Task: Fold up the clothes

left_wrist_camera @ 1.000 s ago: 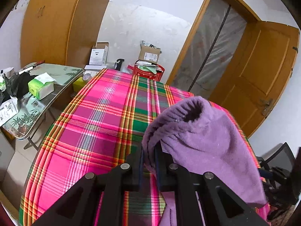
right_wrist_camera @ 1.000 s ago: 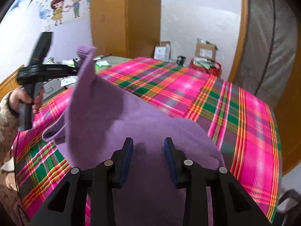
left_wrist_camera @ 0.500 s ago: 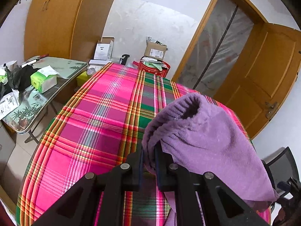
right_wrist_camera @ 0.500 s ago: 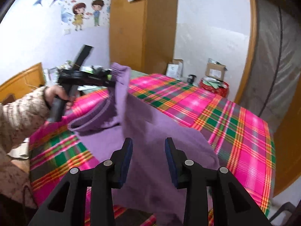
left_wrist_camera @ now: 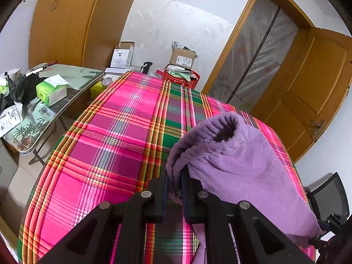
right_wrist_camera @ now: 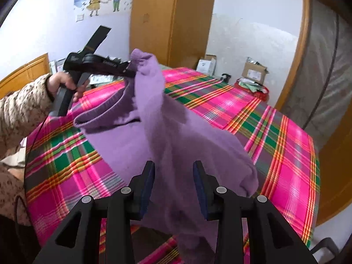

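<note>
A purple fleece garment (left_wrist_camera: 242,171) lies on a table covered in a pink and green plaid cloth (left_wrist_camera: 110,154). My left gripper (left_wrist_camera: 175,176) is shut on a bunched edge of it, close to a ribbed opening. Seen from the right wrist, the left gripper (right_wrist_camera: 131,72) holds that edge up above the table, so the garment (right_wrist_camera: 176,136) slopes down from it like a tent. My right gripper (right_wrist_camera: 173,171) is open low over the garment's near part. Cloth shows through the gap between its fingers, and the pads do not press on it.
A person's hand (right_wrist_camera: 66,83) in a speckled sleeve holds the left gripper's handle. A glass side table with a tissue box (left_wrist_camera: 51,90) stands to the left. Cardboard boxes (left_wrist_camera: 183,58) and a red basket (left_wrist_camera: 182,78) sit beyond the far end. A black chair (left_wrist_camera: 330,195) stands at the right.
In the right wrist view the left gripper and the lifted edge of the garment have moved up and to the right. The right gripper has shifted sideways and rolled a little. The left wrist view is almost the same.
</note>
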A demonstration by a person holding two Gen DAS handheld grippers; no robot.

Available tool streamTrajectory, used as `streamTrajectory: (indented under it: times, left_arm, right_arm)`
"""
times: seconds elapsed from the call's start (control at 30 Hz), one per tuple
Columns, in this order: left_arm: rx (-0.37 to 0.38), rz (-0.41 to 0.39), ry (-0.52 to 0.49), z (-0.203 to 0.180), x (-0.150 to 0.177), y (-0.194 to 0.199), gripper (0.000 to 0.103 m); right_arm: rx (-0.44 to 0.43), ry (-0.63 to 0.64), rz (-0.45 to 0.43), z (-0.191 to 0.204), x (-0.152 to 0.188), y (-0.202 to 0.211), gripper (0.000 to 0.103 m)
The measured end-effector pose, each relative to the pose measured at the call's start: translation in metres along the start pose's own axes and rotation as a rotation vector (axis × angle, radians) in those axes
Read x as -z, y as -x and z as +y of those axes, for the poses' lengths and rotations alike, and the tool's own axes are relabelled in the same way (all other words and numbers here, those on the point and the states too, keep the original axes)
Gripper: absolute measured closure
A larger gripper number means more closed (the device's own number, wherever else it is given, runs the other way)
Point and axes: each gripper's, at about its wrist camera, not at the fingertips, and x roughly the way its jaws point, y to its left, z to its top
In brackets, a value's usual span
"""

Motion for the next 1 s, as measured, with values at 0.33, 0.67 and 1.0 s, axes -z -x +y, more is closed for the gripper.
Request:
streamTrajectory:
  times: [0.33, 0.67, 1.0]
  left_arm:
    - [0.012, -0.011, 0.002, -0.001, -0.001, 0.004, 0.092]
    - [0.017, -0.028, 0.015, -0.004, -0.01, 0.005, 0.093]
    - [0.029, -0.015, 0.062, 0.003, -0.018, 0.0, 0.093]
  right_arm:
    - [0.072, -0.005, -0.004, -0.017, -0.015, -0.003, 0.097]
    - [0.231, 0.006, -0.014, -0.056, -0.061, -0.022, 0.099]
    - [0.308, 0.024, 0.04, -0.092, -0.099, -0.071, 0.099]
